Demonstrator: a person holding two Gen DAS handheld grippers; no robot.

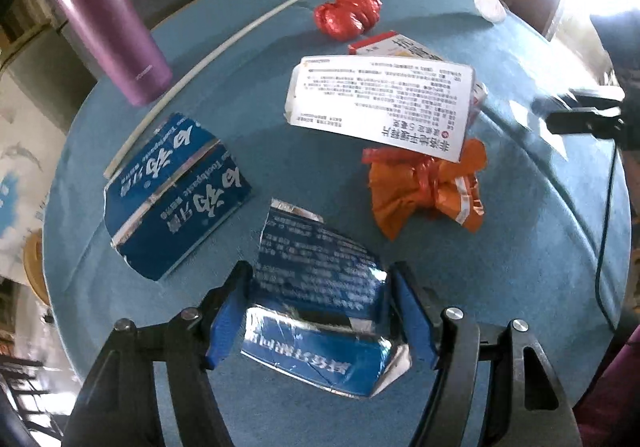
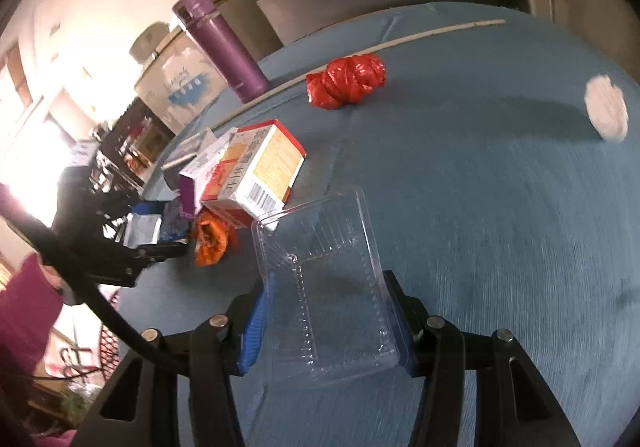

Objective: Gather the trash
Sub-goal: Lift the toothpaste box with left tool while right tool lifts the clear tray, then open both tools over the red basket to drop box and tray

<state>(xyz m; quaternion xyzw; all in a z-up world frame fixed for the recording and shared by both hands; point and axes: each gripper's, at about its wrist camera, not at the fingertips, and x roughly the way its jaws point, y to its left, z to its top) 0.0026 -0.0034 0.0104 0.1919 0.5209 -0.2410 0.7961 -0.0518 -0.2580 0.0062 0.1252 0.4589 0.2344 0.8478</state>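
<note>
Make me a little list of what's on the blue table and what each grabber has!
table: blue cloth
left gripper: jaws around a torn blue toothpaste box piece
right gripper: jaws around a clear plastic tray
other trash: second blue box piece, white medicine box, orange wrapper, red bag bundle, white round scrap
not trash: purple bottle, standing upright at the table's edge
also there: thin white stick
</note>
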